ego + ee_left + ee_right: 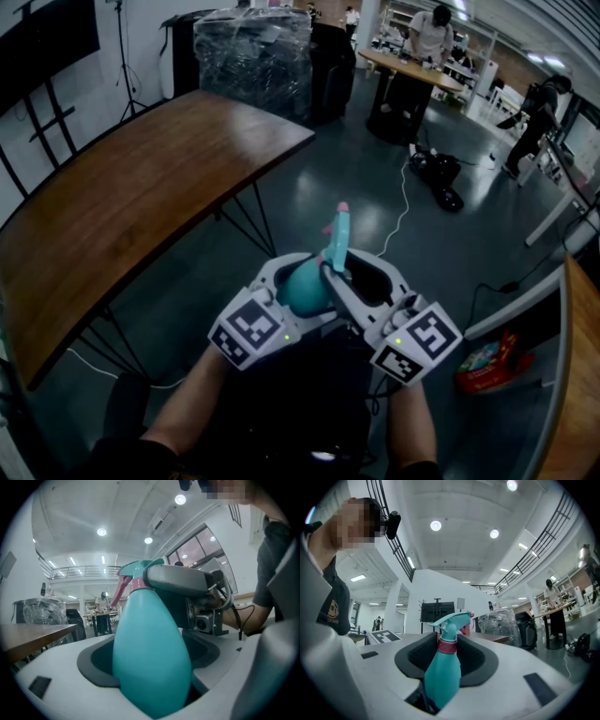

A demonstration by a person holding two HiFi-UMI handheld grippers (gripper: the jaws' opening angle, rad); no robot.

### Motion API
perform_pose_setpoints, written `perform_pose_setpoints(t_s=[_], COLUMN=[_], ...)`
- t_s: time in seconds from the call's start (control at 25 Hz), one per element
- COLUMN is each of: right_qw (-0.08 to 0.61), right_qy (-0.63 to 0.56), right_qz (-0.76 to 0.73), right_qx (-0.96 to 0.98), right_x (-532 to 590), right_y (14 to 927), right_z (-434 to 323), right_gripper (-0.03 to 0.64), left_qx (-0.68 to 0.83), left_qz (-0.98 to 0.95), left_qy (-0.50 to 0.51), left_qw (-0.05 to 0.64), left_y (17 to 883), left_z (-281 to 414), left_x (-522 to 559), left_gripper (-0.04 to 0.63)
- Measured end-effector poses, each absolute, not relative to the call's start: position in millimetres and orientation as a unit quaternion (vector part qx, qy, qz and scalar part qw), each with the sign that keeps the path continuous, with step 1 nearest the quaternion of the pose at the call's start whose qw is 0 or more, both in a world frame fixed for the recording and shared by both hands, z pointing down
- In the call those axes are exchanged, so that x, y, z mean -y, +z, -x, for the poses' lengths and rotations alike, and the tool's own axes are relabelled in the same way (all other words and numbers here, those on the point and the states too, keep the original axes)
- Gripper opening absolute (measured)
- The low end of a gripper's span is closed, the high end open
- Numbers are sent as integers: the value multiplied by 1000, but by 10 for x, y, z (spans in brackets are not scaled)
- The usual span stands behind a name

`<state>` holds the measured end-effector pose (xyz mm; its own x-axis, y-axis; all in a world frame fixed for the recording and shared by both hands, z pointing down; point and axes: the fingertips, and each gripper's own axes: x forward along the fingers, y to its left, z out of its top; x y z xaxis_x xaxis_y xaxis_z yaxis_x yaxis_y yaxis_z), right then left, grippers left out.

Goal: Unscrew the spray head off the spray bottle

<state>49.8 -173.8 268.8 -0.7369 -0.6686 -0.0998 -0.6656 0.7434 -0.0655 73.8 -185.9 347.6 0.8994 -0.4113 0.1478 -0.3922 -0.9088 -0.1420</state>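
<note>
The teal bottle (305, 289) is held in the air in front of the person, above the grey floor (309, 187), tilted away with its spray head (337, 232) uppermost. The left gripper (284, 298) has its jaws pinching the bottle's fat body, which fills the gap between them in the left gripper view. The right gripper (361, 274) faces it from the other side. Its jaws stand spread around the pink collar (449, 645) under the head, with a gap showing on both sides.
</note>
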Motion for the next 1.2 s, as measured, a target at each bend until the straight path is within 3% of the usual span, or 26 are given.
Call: perform_pose_setpoints(t_s=[0.88,1.2], right_qw=[111,93], right_qy=[-5,15], right_qz=[168,246], right_qx=[-980,-965], right_x=[1263,1419], right_y=[2553,2535], right_z=[-435,-476], right_gripper=[137,141], left_qx=[23,-55], left_qz=[999,998], left_qy=[-23,-23], left_qw=[11,3], left_y=[3309,3307], left_z=[-839,-800], left_x=[1160,1438], left_gripper=[423,423])
